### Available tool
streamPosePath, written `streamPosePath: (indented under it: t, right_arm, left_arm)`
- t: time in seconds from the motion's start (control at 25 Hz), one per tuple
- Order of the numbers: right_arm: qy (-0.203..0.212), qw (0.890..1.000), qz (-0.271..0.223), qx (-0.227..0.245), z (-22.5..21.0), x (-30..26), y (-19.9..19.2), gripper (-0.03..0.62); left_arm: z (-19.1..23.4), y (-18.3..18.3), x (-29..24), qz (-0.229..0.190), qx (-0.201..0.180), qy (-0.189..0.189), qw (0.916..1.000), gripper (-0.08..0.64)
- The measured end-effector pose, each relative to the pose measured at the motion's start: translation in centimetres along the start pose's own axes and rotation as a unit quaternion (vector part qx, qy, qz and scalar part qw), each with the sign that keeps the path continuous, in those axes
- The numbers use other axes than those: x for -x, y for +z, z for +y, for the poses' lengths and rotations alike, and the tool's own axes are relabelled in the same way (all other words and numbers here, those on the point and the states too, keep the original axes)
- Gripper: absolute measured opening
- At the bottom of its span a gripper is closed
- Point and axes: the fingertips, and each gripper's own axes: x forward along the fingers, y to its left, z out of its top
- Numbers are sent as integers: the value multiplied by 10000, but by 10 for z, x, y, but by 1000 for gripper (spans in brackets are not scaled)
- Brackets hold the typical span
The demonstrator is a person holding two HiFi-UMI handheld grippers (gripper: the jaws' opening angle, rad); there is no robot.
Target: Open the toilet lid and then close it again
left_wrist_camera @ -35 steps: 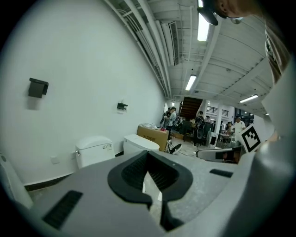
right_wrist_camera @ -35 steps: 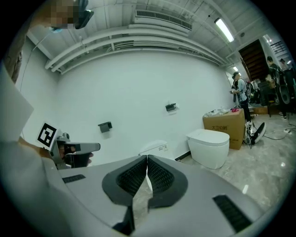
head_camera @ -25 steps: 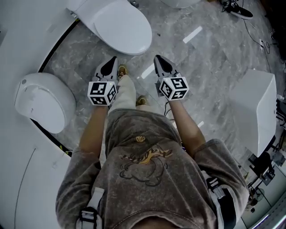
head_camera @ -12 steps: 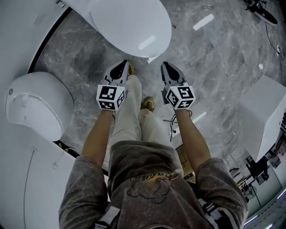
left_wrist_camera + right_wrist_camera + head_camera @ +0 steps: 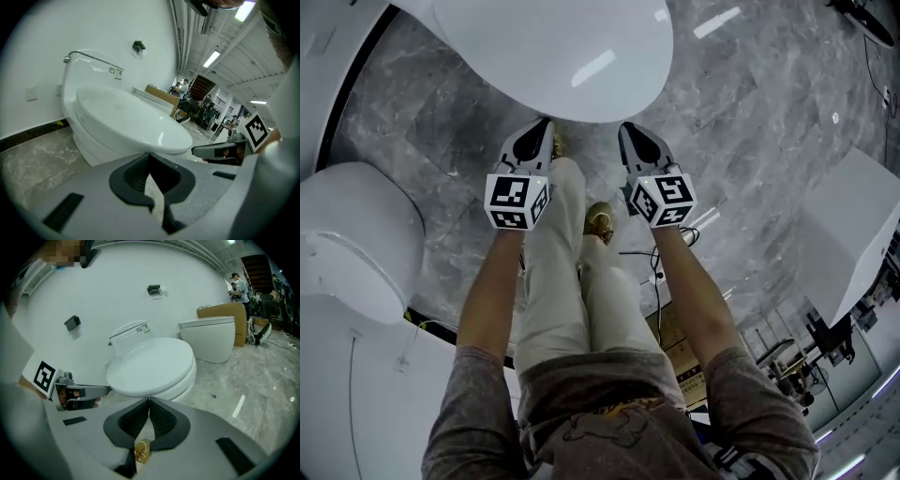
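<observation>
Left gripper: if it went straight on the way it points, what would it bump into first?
Most likely the front of the toilet, just under the rim of its closed lid. The left gripper has its shut fingers aimed there with nothing between; the gap is hard to judge.

A: How is the scene lit?
B: Bright, even light is cast by ceiling strip lamps (image 5: 212,58). Glare streaks are thrown on the toilet lid (image 5: 593,67) and the marble floor (image 5: 750,122).
A: And sharpness?
B: Heavy fisheye bending and dark corners are seen in both gripper views. The nearest foreground is rendered soft.
</observation>
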Motion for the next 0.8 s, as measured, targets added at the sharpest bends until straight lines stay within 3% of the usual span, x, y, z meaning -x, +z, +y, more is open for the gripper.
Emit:
streamPosePath:
  t: [0.4,0.8]
  right_arm:
    - [2,9998,-27,179,-4,-11,-1,28]
    - [249,9989,-111,385,8,7,32,28]
  left_arm:
    - [5,-2,-12,-61,193,8,9998,9]
    - [-5,24,3,-241,359,-1,9991,8]
